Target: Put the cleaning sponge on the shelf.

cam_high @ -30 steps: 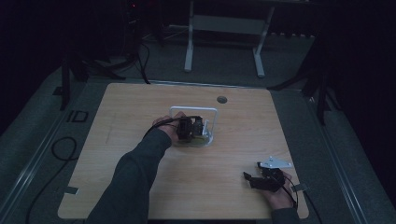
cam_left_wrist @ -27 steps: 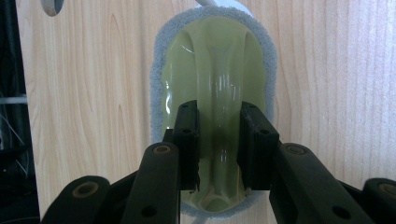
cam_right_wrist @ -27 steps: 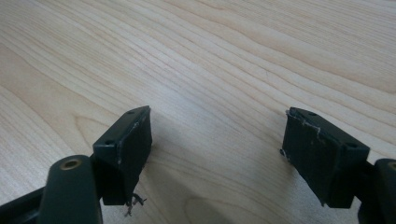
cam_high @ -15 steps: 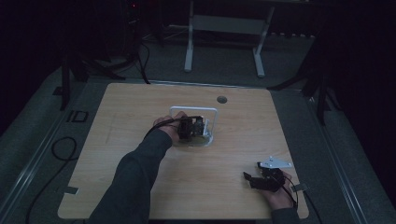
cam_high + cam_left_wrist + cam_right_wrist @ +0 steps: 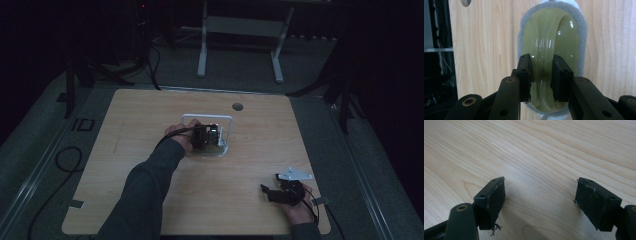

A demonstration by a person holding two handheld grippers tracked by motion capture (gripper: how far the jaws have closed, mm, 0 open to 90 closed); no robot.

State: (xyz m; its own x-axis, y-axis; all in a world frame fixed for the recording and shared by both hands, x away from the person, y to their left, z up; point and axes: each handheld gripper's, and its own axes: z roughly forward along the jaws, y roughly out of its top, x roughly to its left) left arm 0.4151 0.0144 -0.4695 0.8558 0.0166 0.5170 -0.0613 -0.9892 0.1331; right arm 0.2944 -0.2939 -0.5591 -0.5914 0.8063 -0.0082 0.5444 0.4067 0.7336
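While my right gripper (image 5: 540, 203) sits low over bare wood near the table's (image 5: 150, 130) front right corner, its jaws are spread wide with nothing between them. From above, right hand (image 5: 296, 210) is at the front edge, grey plate on top of the gripper, jaws pointing left.

Left gripper (image 5: 541, 75) is near the table's middle, a bit toward the far edge, reaching in from my sleeve (image 5: 145, 195). Jaws are narrow, clamped on a raised ridge of a glossy yellow-green pad (image 5: 549, 42). Pad is oval, rimmed by grey felt-like material (image 5: 582, 37), lying flat on the wood. Can't tell what the pad is made of.

From above, a white frame (image 5: 207, 118) sits just beyond the left gripper; whether it joins the pad I can't tell. Round cable hole (image 5: 237, 106) is near the far edge, right of centre.
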